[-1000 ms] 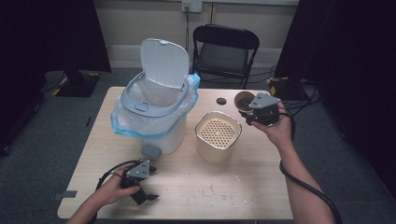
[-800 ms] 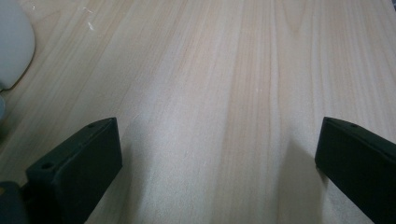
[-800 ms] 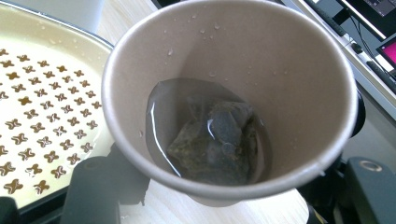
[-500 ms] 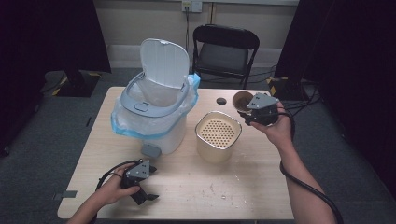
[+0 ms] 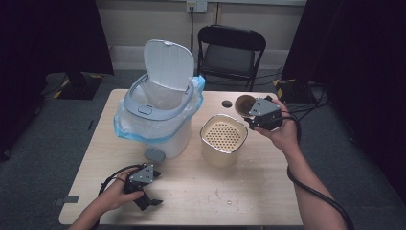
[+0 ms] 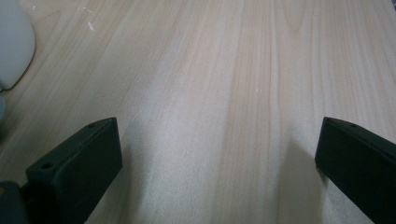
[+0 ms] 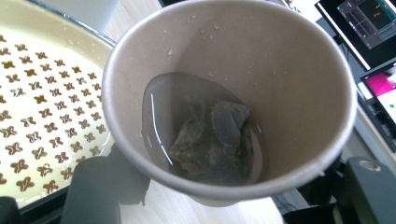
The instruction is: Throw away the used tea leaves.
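Nothing has shifted: my right gripper still pinches the paper cup beside the strainer pot; my left gripper stays spread on the counter.

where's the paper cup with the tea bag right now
The paper cup is held in the right gripper, at the table's far right in the high view, just beyond the perforated strainer bin.

Brown paper cup, matt outside, wet and shiny inside, with a soggy dark tea bag. Pale wood table, smooth, with fine grain lines. Black plastic jaws, dull. Glossy cream strainer bin with holes. Smooth grey-white plastic bin, thin blue plastic bag.
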A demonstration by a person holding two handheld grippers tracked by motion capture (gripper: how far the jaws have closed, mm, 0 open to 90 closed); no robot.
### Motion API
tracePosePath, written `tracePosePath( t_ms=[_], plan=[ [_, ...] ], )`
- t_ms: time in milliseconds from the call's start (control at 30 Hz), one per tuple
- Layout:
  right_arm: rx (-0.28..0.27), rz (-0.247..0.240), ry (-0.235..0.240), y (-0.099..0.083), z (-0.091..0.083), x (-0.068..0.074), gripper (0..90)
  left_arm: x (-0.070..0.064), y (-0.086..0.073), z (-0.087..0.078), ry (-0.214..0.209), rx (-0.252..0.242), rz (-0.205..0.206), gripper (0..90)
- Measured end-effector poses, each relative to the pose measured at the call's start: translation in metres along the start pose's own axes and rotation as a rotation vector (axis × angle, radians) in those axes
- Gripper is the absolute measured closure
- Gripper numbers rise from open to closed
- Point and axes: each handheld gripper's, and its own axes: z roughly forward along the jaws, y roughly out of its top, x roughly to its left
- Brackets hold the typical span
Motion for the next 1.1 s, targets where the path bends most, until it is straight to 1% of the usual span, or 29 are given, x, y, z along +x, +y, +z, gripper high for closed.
tracePosePath(
  t_ms=[33, 67, 100, 133, 167, 200, 233, 267, 367, 433, 467, 533, 567, 600, 700, 800, 900, 933, 967, 1033, 1100],
  plan=[
    [0.000, 0.000, 0.000, 0.000, 0.000, 0.000, 33.2, 0.000, 0.000, 0.000, 0.000, 0.000, 0.000, 0.0],
    [0.004, -0.019, -0.002, 0.002, -0.001, 0.001, 33.2, 0.000, 0.000, 0.000, 0.000, 0.000, 0.000, 0.0],
    [0.004, -0.019, -0.002, 0.002, -0.001, 0.001, 33.2, 0.000, 0.000, 0.000, 0.000, 0.000, 0.000, 0.0],
    [0.011, -0.049, -0.009, 0.004, -0.001, 0.003, 33.2, 0.000, 0.000, 0.000, 0.000, 0.000, 0.001, 0.0],
    [0.011, -0.049, -0.009, 0.004, -0.001, 0.003, 33.2, 0.000, 0.000, 0.000, 0.000, 0.000, 0.001, 0.0],
    [0.019, -0.073, -0.017, 0.007, -0.002, 0.004, 33.2, 0.000, 0.000, 0.000, 0.000, 0.000, 0.001, 0.0],
    [0.019, -0.073, -0.017, 0.007, -0.002, 0.004, 33.2, 0.000, 0.000, 0.000, 0.000, 0.000, 0.001, 0.0],
    [0.028, -0.108, -0.028, 0.009, -0.002, 0.005, 33.2, 0.000, 0.000, 0.000, 0.000, -0.001, 0.000, 0.0],
    [0.031, -0.131, -0.039, 0.012, -0.004, 0.006, 33.2, 0.000, 0.000, 0.000, 0.000, -0.001, 0.000, 0.0],
    [0.032, -0.139, -0.043, 0.013, -0.005, 0.006, 33.2, 0.000, 0.000, 0.000, -0.001, 0.000, 0.002, 0.0],
    [0.036, -0.146, -0.055, 0.013, -0.004, 0.006, 33.2, 0.000, 0.000, 0.000, -0.001, 0.000, 0.002, 0.0],
    [0.037, -0.151, -0.056, 0.013, -0.005, 0.006, 33.2, 0.000, 0.000, 0.000, -0.001, -0.001, 0.001, 0.0],
    [0.045, -0.172, -0.064, 0.014, -0.005, 0.006, 33.2, 0.000, 0.000, 0.000, -0.001, 0.000, 0.003, 0.0],
    [0.050, -0.180, -0.072, 0.014, -0.005, 0.007, 33.2, 0.000, 0.000, 0.000, -0.001, -0.002, 0.004, 0.0],
    [0.047, -0.185, -0.079, 0.015, -0.006, 0.007, 33.2, 0.000, 0.000, 0.000, -0.002, -0.001, 0.004, 0.0],
    [0.063, -0.228, -0.090, 0.015, -0.007, 0.007, 33.2, 0.001, 0.000, 0.000, -0.002, -0.002, 0.007, 0.0],
    [0.069, -0.239, -0.092, 0.015, -0.007, 0.007, 33.2, 0.001, 0.000, 0.000, -0.002, -0.002, 0.007, 0.0],
    [0.074, -0.251, -0.095, 0.016, -0.007, 0.007, 33.2, 0.001, 0.000, 0.000, -0.002, -0.003, 0.007, 0.0],
    [0.088, -0.275, -0.103, 0.017, -0.007, 0.008, 33.2, 0.001, 0.000, 0.000, -0.002, -0.002, 0.007, 0.0],
    [0.090, -0.285, -0.102, 0.017, -0.007, 0.007, 33.2, 0.001, 0.000, 0.000, -0.002, -0.002, 0.007, 0.0],
    [0.097, -0.305, -0.109, 0.019, -0.007, 0.007, 33.2, 0.001, 0.000, 0.000, -0.002, -0.002, 0.007, 0.0]
  ],
)
